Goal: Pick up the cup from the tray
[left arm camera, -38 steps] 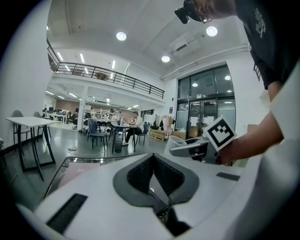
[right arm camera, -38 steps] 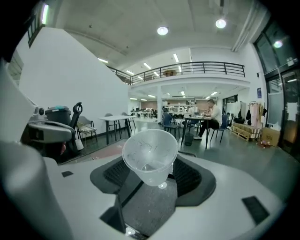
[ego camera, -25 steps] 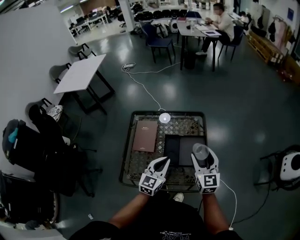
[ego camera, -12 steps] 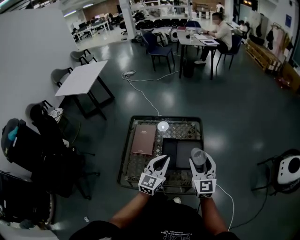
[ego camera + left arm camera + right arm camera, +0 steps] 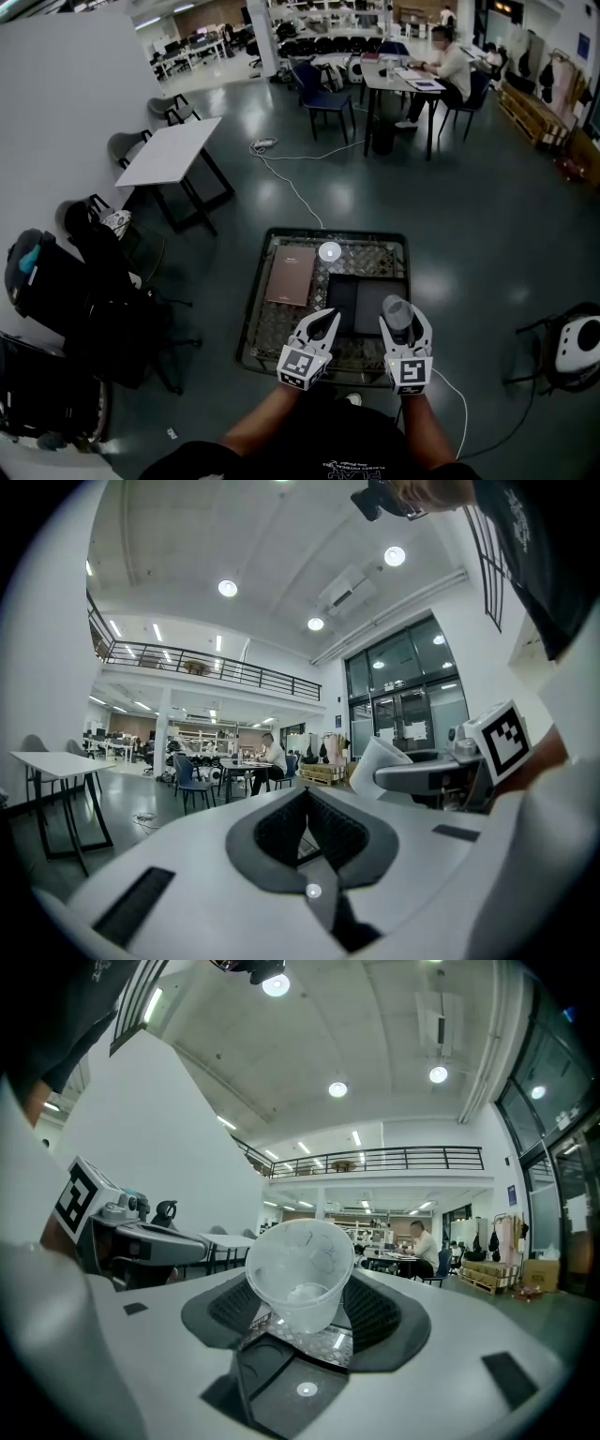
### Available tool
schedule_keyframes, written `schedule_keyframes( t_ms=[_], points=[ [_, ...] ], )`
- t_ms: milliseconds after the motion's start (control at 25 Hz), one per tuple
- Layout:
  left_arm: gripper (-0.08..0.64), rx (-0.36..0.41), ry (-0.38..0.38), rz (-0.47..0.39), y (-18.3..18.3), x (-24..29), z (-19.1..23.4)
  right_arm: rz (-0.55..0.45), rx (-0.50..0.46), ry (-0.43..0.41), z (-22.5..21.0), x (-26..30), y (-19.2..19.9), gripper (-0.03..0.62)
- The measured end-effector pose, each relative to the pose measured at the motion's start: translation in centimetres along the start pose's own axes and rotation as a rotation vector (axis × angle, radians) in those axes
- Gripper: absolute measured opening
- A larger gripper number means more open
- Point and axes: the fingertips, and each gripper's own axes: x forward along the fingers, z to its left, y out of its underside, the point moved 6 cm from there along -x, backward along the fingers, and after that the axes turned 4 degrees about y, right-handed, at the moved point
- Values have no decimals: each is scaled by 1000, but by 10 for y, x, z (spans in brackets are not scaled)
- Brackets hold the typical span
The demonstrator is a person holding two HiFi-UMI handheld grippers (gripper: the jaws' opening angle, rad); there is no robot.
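Note:
A clear plastic cup [image 5: 398, 311] is held between the jaws of my right gripper [image 5: 404, 319], just above the near right part of the dark tray [image 5: 349, 300]. In the right gripper view the cup [image 5: 298, 1274] sits tilted with its mouth towards the camera, and the pads of the right gripper [image 5: 305, 1290] press on both its sides. My left gripper [image 5: 329, 319] hovers over the tray's near left corner, shut and with nothing in it. The left gripper view shows its jaws [image 5: 305, 794] meeting at the tip, with the cup [image 5: 382, 763] off to the right.
The tray lies on a low mesh-topped table [image 5: 258, 328], beside a brown book [image 5: 291, 275] and a small white round disc [image 5: 330, 251]. A chair with dark bags [image 5: 66, 281] stands at the left. A white table [image 5: 169, 150], a floor cable [image 5: 295, 187] and a seated person [image 5: 450, 61] are farther off.
The head view has shifted a little. Both grippers stay almost where they were, the right one still with the cup over the tray.

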Motion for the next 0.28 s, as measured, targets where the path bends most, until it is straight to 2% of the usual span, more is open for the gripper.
schedule_keyframes(
  t_ms=[280],
  points=[
    [9, 7, -10, -5, -3, -4, 0, -4, -5, -8, 1, 2, -4, 284]
  ],
)
